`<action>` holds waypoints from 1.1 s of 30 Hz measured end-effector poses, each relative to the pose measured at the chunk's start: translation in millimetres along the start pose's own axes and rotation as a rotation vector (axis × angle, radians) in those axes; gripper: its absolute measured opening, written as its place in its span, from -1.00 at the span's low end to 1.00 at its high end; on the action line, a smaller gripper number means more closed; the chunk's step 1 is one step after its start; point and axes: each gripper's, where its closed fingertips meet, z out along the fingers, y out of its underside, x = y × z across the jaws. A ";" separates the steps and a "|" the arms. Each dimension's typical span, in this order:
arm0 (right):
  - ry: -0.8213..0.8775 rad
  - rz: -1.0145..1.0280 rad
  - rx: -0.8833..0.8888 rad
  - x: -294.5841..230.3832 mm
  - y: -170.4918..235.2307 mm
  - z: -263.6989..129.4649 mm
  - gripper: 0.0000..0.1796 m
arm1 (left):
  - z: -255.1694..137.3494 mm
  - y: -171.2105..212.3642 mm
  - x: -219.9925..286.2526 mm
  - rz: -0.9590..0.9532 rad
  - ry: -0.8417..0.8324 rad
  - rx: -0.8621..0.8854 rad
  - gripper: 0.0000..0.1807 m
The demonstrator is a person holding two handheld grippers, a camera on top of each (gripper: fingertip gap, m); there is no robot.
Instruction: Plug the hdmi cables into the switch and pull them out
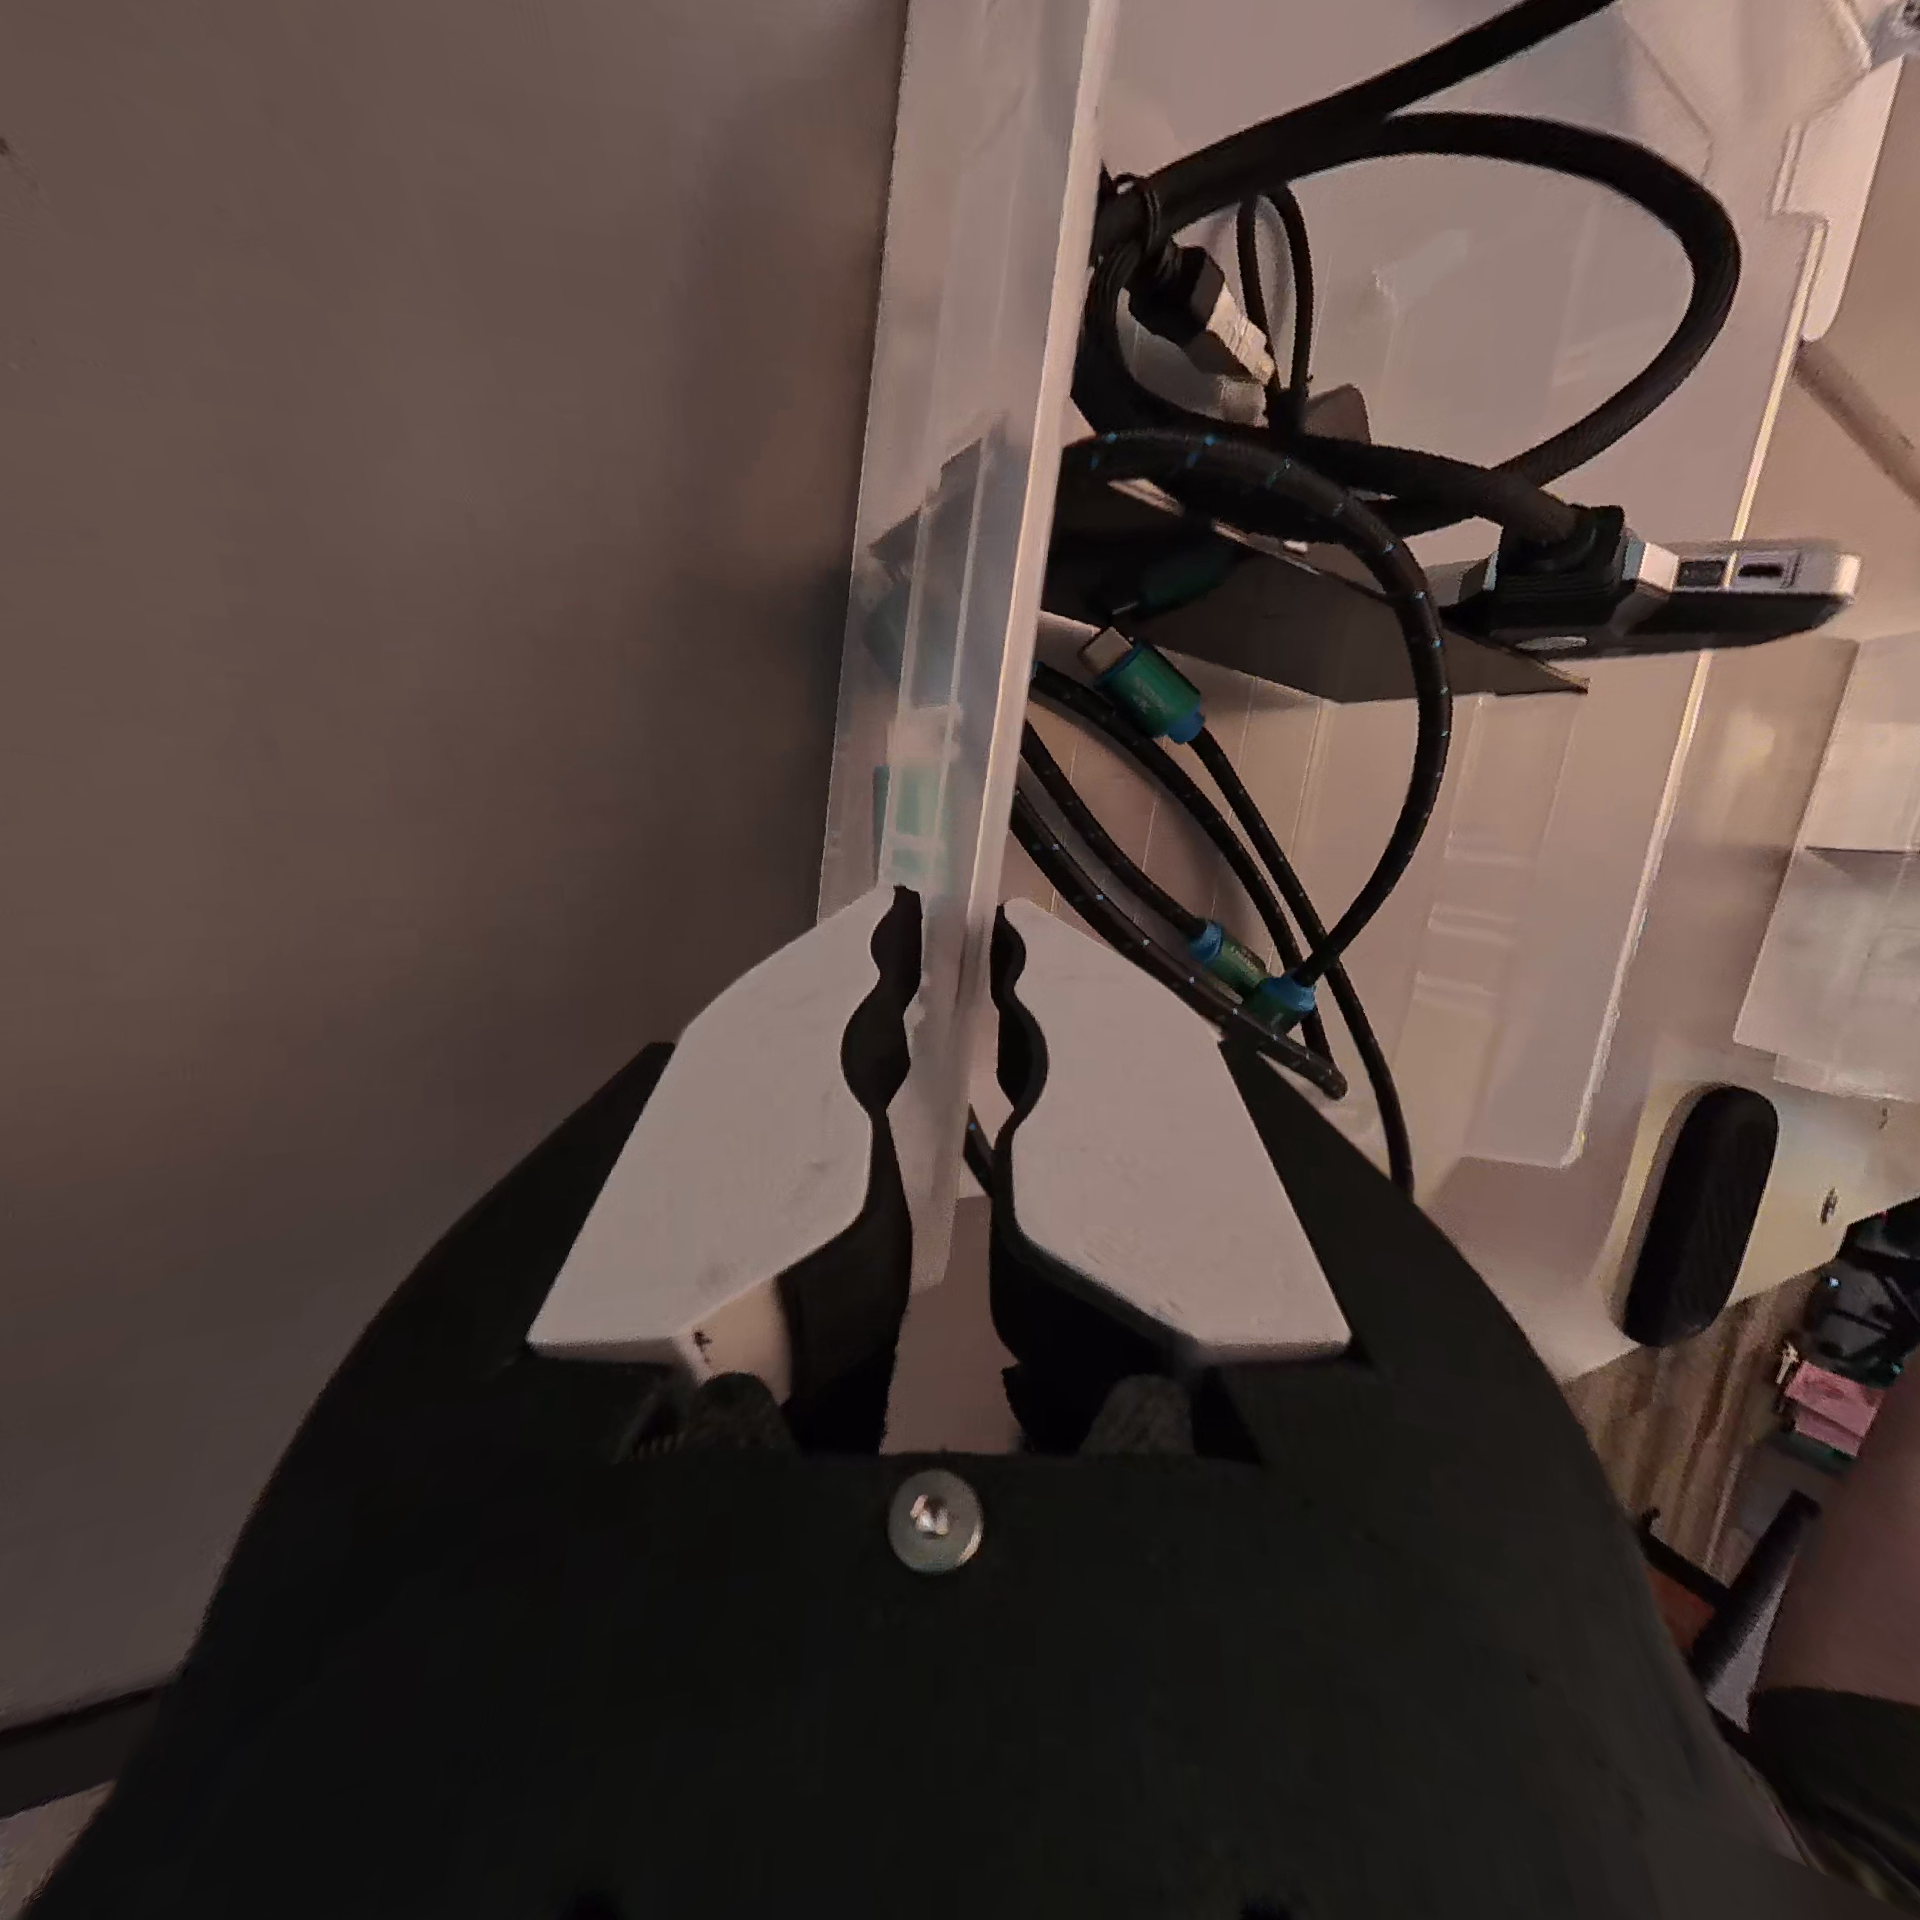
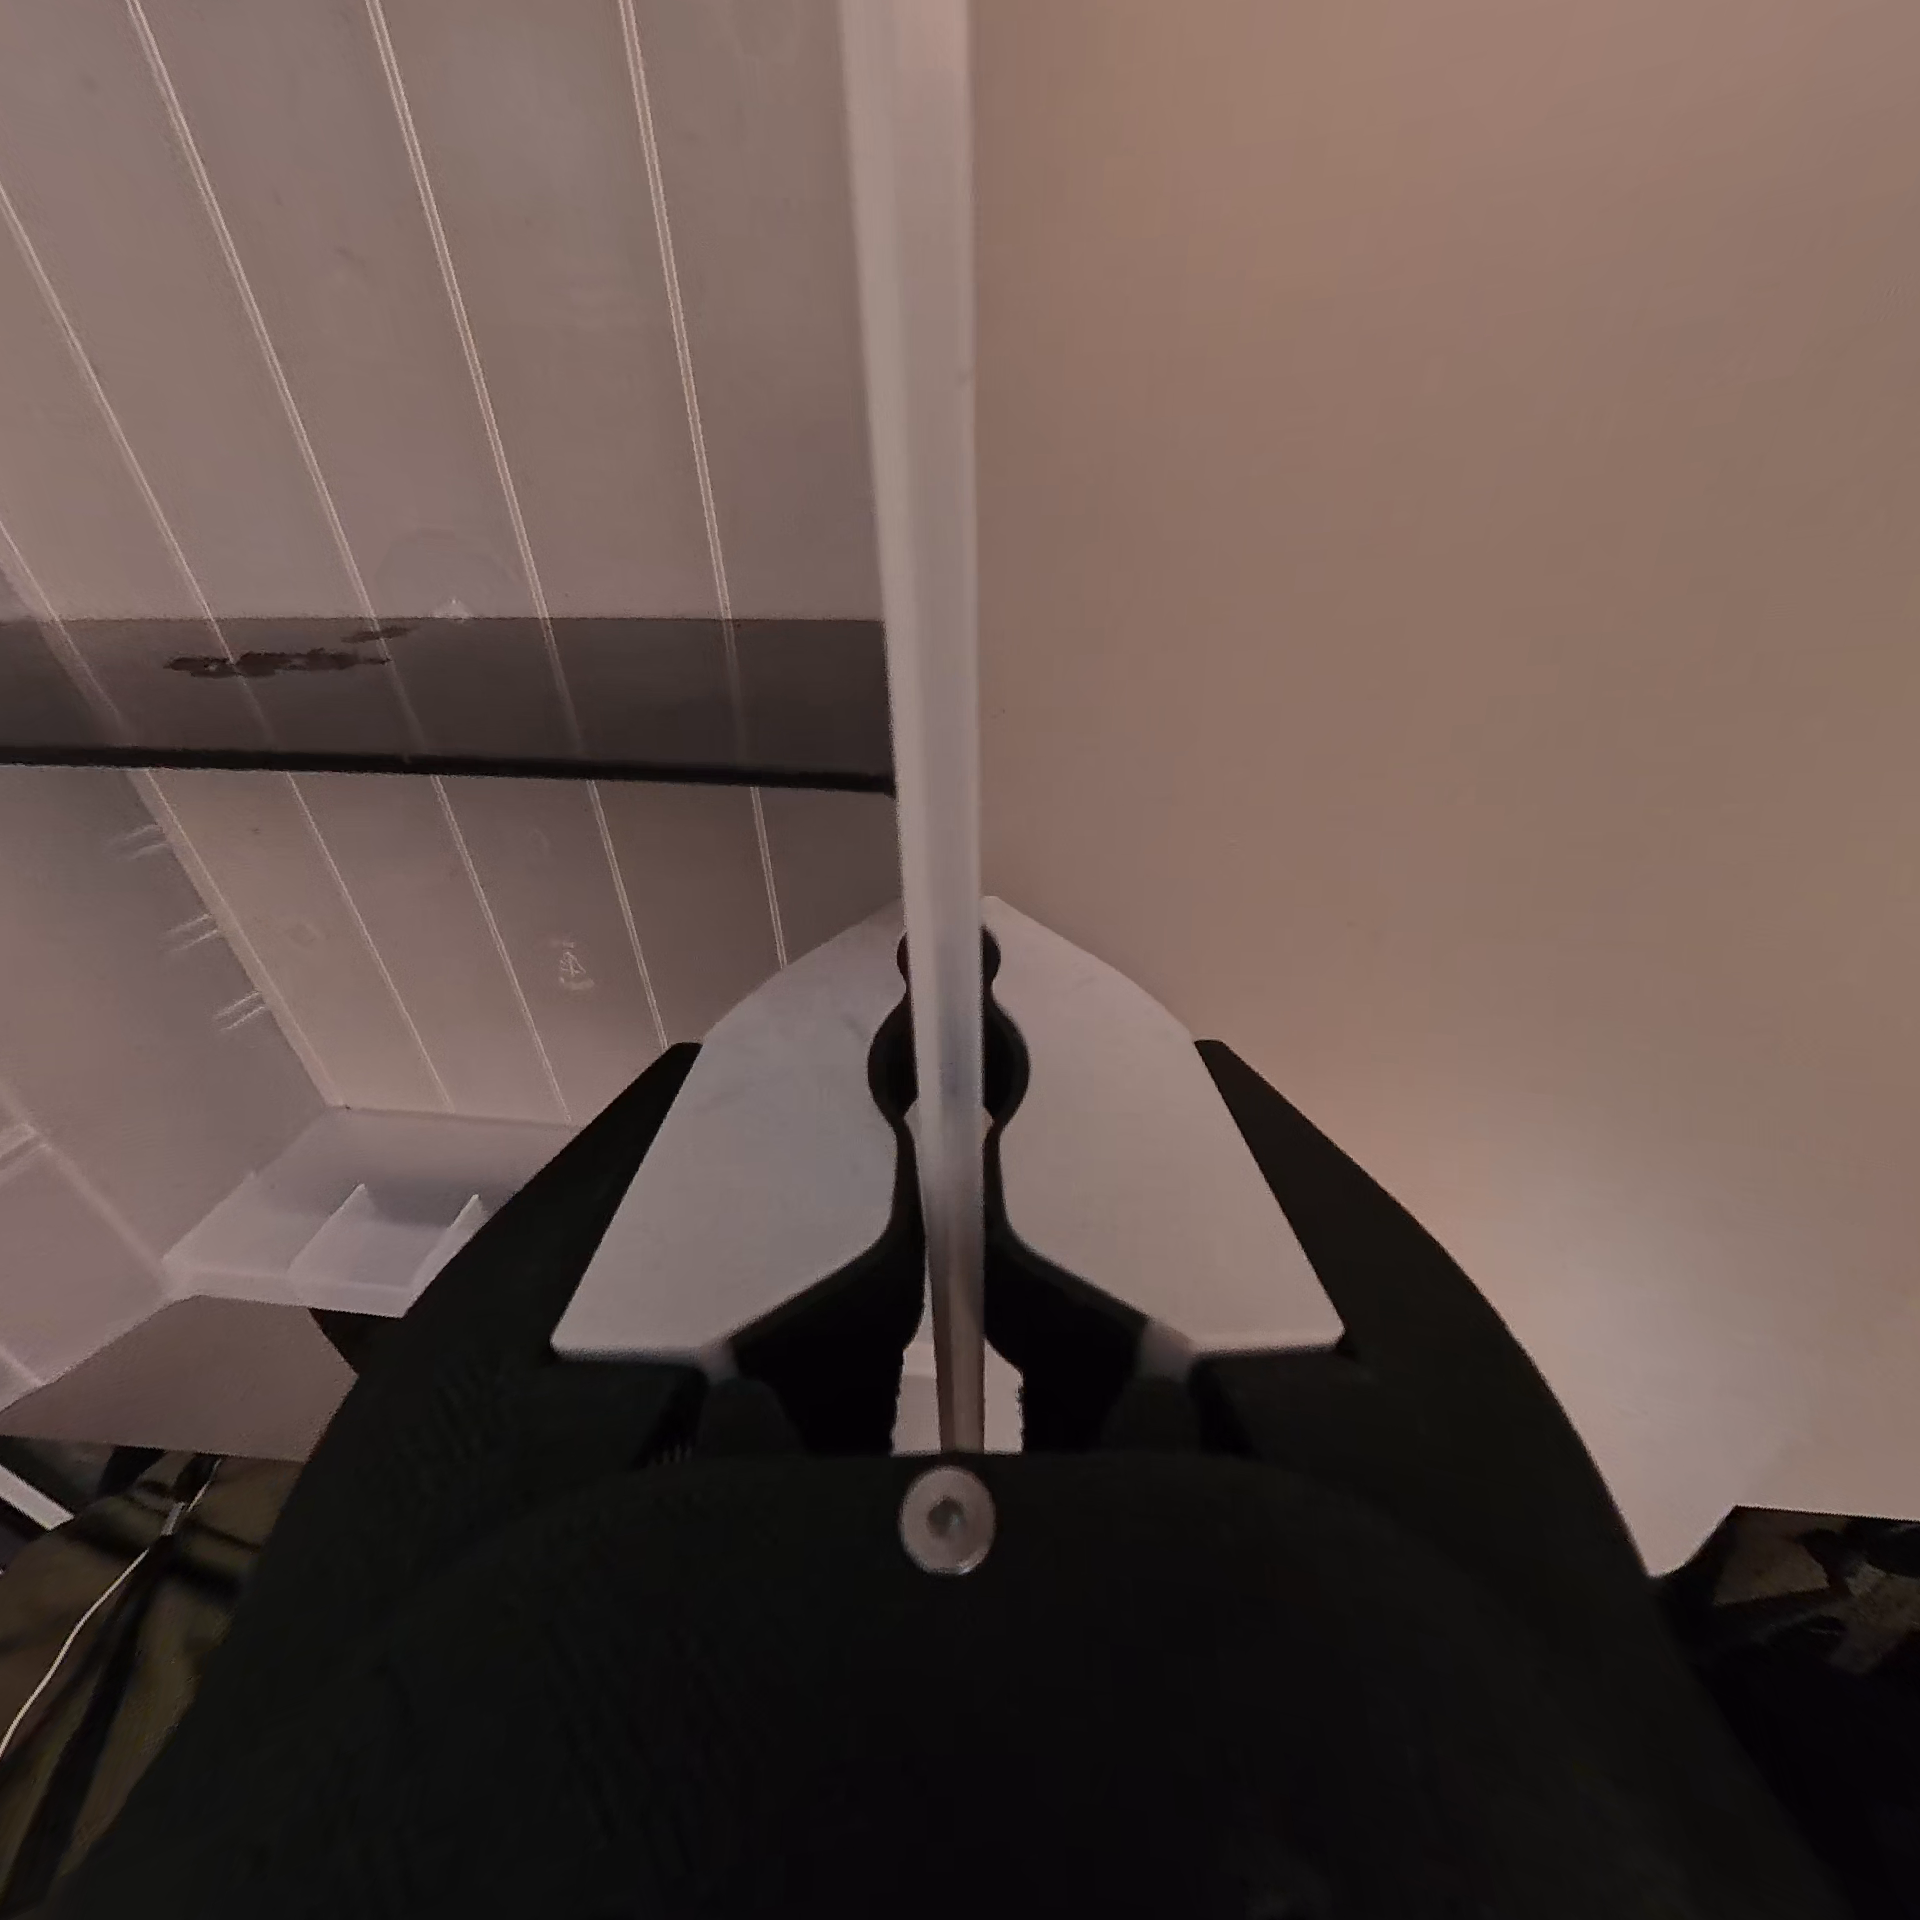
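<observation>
A translucent plastic bin (image 1: pixel 977 623) holds the cables. My left gripper (image 1: pixel 961 904) is shut on the bin's side wall. Inside, the silver-and-black switch (image 1: pixel 1662 592) lies on a dark sheet, with a thick black braided hdmi cable's plug (image 1: pixel 1558 561) in its end. A second black hdmi plug (image 1: pixel 1210 312) lies loose at the back. A blue-flecked cable (image 1: pixel 1434 665) loops past teal connectors (image 1: pixel 1143 691). My right gripper (image 2: pixel 943 914) is shut on the bin's opposite wall (image 2: pixel 925 520). No cable or switch shows in the right wrist view.
A grey surface (image 1: pixel 364 623) lies left of the bin. A black oval object (image 1: pixel 1704 1210) sits outside its lower right corner. In the right wrist view the bin's ribbed wall (image 2: pixel 416 364) carries a dark strip (image 2: pixel 416 686), with a plain beige surface (image 2: pixel 1455 623) to the right.
</observation>
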 end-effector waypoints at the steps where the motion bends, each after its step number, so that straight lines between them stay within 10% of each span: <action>1: 0.000 -0.002 0.000 0.8 -1.1 -0.1 -0.94 | -0.3 1.7 0.7 -0.002 0.008 -0.004 -0.87; 15: 0.011 -0.056 0.009 4.8 -8.0 -0.6 -0.92 | -2.7 -1.3 0.0 0.019 -0.011 0.007 -0.87; 21: 0.068 -0.092 0.114 7.5 -18.3 -12.2 -0.78 | -46.5 -36.5 16.3 0.080 0.001 0.284 -0.73; 28: 0.166 -0.162 0.544 -5.9 -58.0 -95.4 -0.56 | -83.8 -56.3 112.8 0.634 0.145 0.577 -0.57; 33: 0.082 -0.363 1.157 -92.9 -75.7 -201.8 -0.52 | -51.9 -17.3 131.7 0.865 0.103 0.358 -0.52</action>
